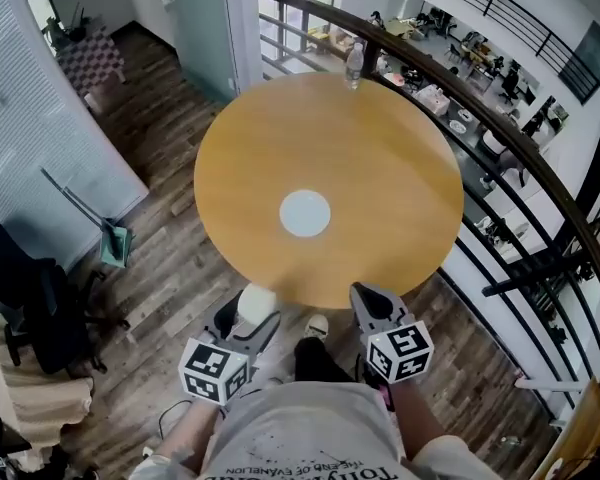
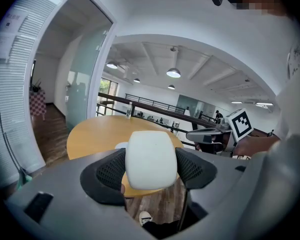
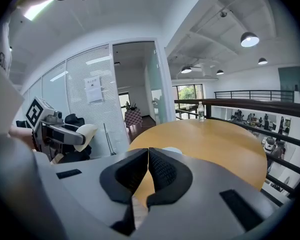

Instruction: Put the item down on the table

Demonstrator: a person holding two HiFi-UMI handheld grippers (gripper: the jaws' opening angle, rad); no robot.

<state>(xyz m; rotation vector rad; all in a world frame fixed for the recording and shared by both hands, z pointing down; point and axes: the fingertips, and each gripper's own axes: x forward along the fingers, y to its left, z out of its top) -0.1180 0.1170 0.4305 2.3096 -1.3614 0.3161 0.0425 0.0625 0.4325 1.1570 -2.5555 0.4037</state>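
Clamped between the black pads (image 2: 111, 173) of the left gripper (image 1: 250, 315): a white rounded item (image 2: 151, 159), pinched at both sides. Hangs in the air just short of the near edge of the round wooden table (image 1: 380, 168), over the plank floor (image 1: 180, 268); not on the tabletop. Alongside to the right, about level: the right gripper (image 3: 148, 165), jaws clenched together on nothing. At the table's middle, a pale flat disc (image 1: 305, 213). At its far rim, upright, a clear bottle (image 1: 354, 65). Beyond that rim, a dark railing (image 1: 500, 133) curving round.
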